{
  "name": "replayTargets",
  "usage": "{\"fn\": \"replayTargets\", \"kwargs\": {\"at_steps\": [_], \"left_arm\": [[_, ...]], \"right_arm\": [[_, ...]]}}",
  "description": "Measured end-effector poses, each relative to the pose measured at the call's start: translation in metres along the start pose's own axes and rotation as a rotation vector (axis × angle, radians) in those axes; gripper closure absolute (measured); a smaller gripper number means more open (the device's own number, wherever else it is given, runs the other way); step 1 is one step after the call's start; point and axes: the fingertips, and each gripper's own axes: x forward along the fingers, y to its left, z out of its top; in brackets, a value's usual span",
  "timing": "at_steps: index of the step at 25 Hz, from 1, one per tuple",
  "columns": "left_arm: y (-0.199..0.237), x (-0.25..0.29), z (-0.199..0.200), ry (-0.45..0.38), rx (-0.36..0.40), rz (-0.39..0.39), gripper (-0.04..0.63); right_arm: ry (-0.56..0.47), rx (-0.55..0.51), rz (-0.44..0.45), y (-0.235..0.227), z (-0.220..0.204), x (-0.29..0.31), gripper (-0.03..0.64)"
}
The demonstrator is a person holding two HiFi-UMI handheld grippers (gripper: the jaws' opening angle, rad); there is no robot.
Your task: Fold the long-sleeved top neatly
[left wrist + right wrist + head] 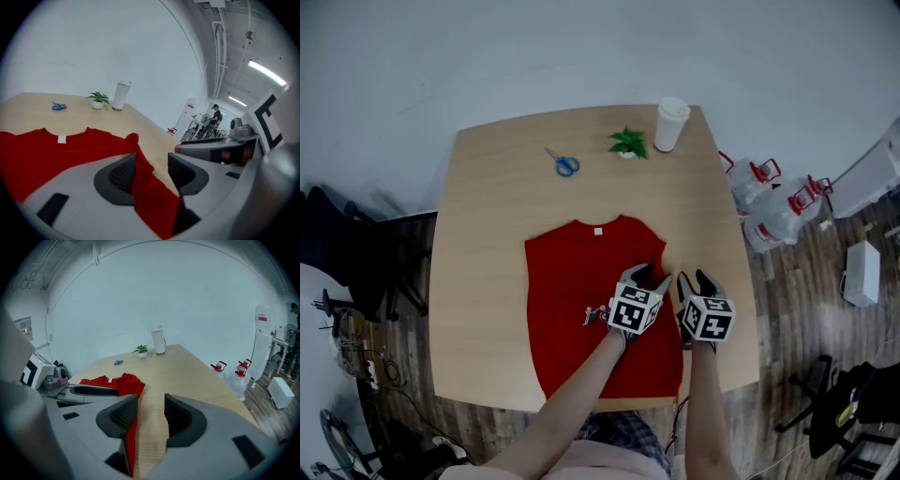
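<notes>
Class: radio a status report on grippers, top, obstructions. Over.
Left gripper open, top edge between jaws. Right gripper open at same edge. Scissors, plant, cup sit apart.

On the wooden table [487,244] lie blue-handled scissors [564,164], with a small potted plant [628,142] just beside a white lidded cup [670,124].

Grey left gripper [645,277] and right gripper [696,279] bear black-and-white marker cubes [635,310], dark ribbed jaws

Your left tool [649,277] and right tool [697,279]: side by side over right edge of red fabric top [572,300] | top: flat on light wooden bench [487,234] | far edge: blue-handled scissors [565,164], green plant [629,142], white cup [670,124]
</notes>
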Motion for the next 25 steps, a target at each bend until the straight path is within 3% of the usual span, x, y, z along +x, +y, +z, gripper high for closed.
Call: {"fn": "replayTargets", "kwargs": {"at_steps": [3,6,18,22,25], "left_arm": [[-0.023,0.005,-0.002,-0.002,-0.003,-0.084,0.348],[-0.027,0.002,-0.001,-0.011,-0.001,-0.096,0.348],[0.072,-0.07,0.022,-0.095,-0.05,0.146,0.348],[0.125,-0.108,0.032,-0.107,-0.026,0.237,0.348],[0.162,-0.129,0.033,-0.066,0.009,0.276,0.345]], "right_arm": [[-0.011,0.01,-0.014,-0.008,0.0,-0.006,0.44],[-0.017,0.021,-0.022,-0.014,0.001,-0.01,0.434],[-0.043,-0.038,0.045,0.012,0.033,0.007,0.43],[-0.045,-0.139,0.124,0.037,0.059,0.023,0.414],[-0.01,-0.258,0.206,0.059,0.073,0.038,0.405]]}}
